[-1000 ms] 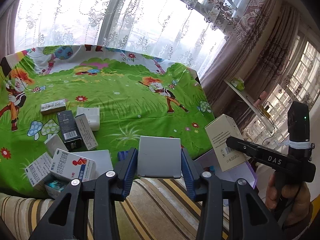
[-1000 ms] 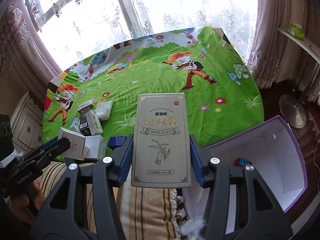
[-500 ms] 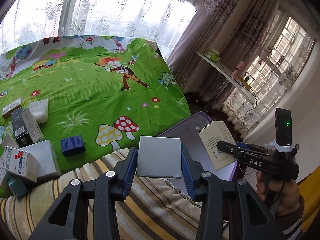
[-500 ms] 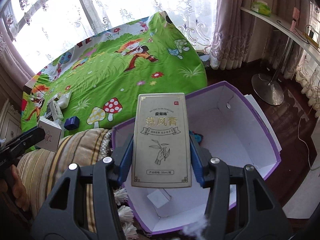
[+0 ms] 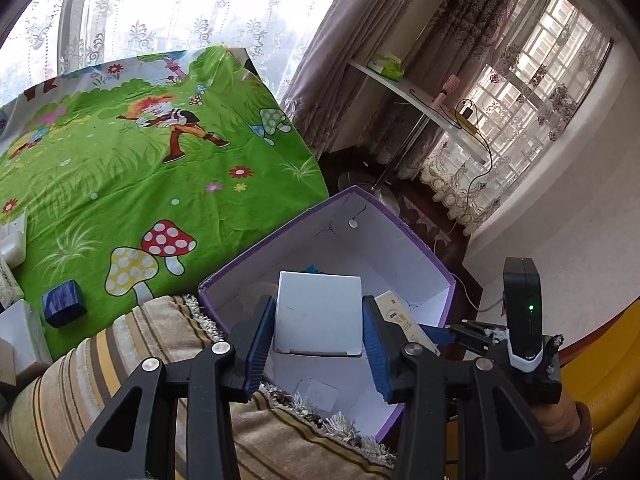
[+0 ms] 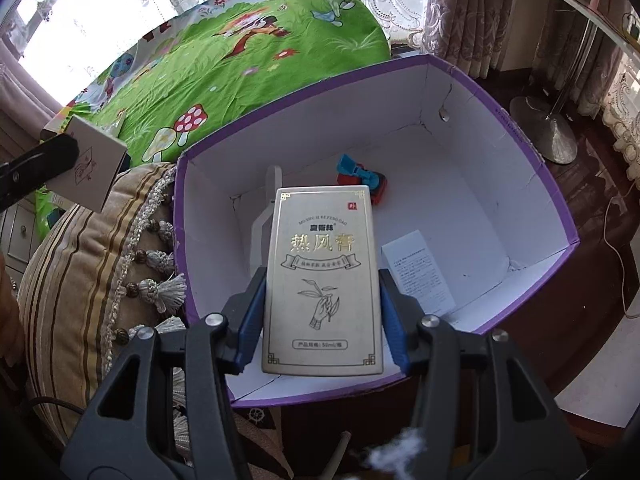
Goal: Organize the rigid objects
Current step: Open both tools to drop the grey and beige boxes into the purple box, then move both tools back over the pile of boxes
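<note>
My left gripper point(image 5: 318, 334) is shut on a small pale grey box point(image 5: 318, 312), held above the near corner of the purple storage box point(image 5: 420, 240). My right gripper point(image 6: 322, 320) is shut on a tall cream carton with gold print point(image 6: 323, 280), hanging over the inside of the purple storage box point(image 6: 532, 152). That carton point(image 5: 402, 318) and the right gripper's handle point(image 5: 520, 320) show at the right of the left wrist view. The grey box point(image 6: 94, 166) in the left gripper's finger point(image 6: 38, 164) shows at the upper left of the right wrist view.
Inside the purple box lie a red and blue toy point(image 6: 362, 178), a white leaflet point(image 6: 420, 272) and a white bent piece point(image 6: 264, 216). A striped tasselled cushion point(image 6: 92, 248) adjoins its left side. On the green cartoon cloth point(image 5: 120, 168) sit a dark blue box point(image 5: 62, 308) and white boxes point(image 5: 16, 332).
Both grippers have swung right from over the green cloth to above the purple box, each still holding its box. The right one has sunk toward the box's inside.
</note>
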### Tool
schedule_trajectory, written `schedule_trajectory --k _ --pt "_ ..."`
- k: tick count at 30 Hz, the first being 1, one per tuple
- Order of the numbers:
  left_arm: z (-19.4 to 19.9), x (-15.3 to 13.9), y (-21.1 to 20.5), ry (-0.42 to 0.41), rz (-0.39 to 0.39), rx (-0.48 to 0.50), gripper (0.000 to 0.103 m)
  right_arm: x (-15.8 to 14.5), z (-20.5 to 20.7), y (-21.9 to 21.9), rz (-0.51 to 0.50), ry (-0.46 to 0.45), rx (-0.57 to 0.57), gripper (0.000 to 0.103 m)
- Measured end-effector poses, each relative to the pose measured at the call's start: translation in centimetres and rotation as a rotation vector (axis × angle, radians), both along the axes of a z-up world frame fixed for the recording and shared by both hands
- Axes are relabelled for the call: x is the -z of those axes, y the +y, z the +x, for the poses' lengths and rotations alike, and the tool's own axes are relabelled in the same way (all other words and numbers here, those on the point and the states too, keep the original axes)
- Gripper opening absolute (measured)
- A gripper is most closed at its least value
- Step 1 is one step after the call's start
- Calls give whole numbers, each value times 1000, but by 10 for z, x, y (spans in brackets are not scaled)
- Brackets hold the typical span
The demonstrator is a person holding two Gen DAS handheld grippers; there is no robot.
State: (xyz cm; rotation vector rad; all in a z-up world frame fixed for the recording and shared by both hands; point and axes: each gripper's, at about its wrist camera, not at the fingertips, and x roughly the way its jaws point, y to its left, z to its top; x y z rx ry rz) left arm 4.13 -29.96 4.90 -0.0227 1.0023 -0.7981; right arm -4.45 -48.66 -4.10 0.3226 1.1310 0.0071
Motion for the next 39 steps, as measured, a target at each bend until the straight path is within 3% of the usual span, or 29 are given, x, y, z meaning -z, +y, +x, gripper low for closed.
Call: schedule_trajectory --k 2,6,7,9,16,19,22,25,28,30,36,39 --pt "1 2 -9 12 -1 14 44 7 0 0 22 21 -7 58" --pt "7 8 -19 56 -35 33 46 9 -2 -1 16 24 -10 74" --pt "8 10 -19 65 -37 31 51 8 -3 -2 15 19 -3 77" --pt "11 13 -17 85 -44 17 57 5 -5 -7 13 9 14 79" --pt "11 7 4 75 -68 -20 58 -18 -10 -17 -18 -57 52 80" --pt "7 -3 18 33 -76 -42 58 -34 -9 -12 -75 -113 44 81" --pt "1 -19 32 -55 -25 -92 58 -56 -9 -1 -160 -210 30 87" --pt "-8 -32 46 -139 18 -152 66 -81 -13 13 -230 -331 24 96" --pt "-24 -40 65 -257 0 -169 69 -102 -16 26 -269 -423 23 98" --pt "-33 -41 74 -319 46 -178 76 -114 -20 34 -273 -489 15 99" --pt "-51 -44 124 -308 22 -186 78 -137 -26 67 -209 -603 -99 100" --pt "-58 -43 158 -287 6 -234 82 -143 -27 85 -153 -630 -183 100"
